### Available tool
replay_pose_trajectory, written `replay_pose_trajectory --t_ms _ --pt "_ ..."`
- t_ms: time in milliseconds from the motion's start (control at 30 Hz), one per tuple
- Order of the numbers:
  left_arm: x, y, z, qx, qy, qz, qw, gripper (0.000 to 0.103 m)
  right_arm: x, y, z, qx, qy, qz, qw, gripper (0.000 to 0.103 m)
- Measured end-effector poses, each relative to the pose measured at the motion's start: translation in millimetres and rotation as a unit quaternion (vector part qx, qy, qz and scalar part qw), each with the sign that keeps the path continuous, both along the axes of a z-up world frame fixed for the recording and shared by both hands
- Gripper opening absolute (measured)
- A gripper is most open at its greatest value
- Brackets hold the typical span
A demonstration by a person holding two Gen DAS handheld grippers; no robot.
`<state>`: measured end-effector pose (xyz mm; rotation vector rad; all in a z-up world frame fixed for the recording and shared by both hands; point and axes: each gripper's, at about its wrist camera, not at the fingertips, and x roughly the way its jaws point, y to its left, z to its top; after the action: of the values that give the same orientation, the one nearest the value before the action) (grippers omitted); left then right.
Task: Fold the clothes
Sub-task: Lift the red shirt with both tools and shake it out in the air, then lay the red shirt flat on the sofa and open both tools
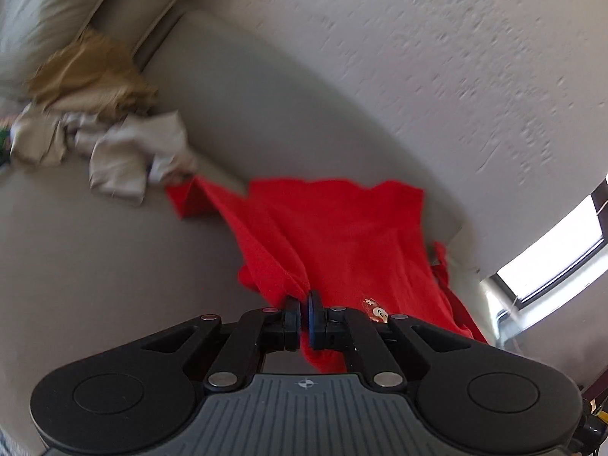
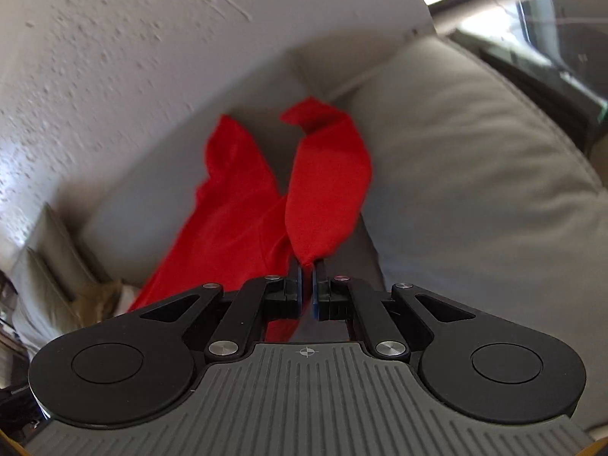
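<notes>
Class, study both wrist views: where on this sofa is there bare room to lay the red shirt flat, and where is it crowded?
Bare seat cushion lies left of the red shirt and below the beige clothes. Crowded: the corner where those clothes and a tan garment pile against the pillow. Both the left gripper and right gripper pinch the shirt, which drapes against the backrest.

A home living room: grey sofa [image 1: 114,266], cushion [image 2: 475,174], textured wall [image 1: 418,57], window [image 1: 551,250].
</notes>
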<state>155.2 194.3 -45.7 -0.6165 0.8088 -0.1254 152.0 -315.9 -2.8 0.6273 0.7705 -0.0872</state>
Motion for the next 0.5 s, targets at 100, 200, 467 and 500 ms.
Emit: replay_pose_trajectory --t_ms 100,200,467,500 --pt "-31.1 1.0 -61.0 -0.015 0.053 0.014 0.9984 0.002 -27.1 -5.4 -72.5 0.003 0.068 -0.01 0.998 0.004" --pt "-60.2 3.8 -91.2 -0.026 0.077 0.029 0.9962 0.002 -53.8 -11.2 -105.2 0.006 0.096 -0.015 0.995 0.004" --pt "-86.9 9.2 -75.7 0.019 0.069 0.042 0.9965 0.007 -96.9 -13.7 -95.1 -0.015 0.088 0.014 0.996 0.01" --pt "-86.8 7.1 -72.4 0.033 0.073 0.042 0.9959 0.024 -97.7 -12.4 -92.2 -0.013 0.088 0.022 0.996 0.013"
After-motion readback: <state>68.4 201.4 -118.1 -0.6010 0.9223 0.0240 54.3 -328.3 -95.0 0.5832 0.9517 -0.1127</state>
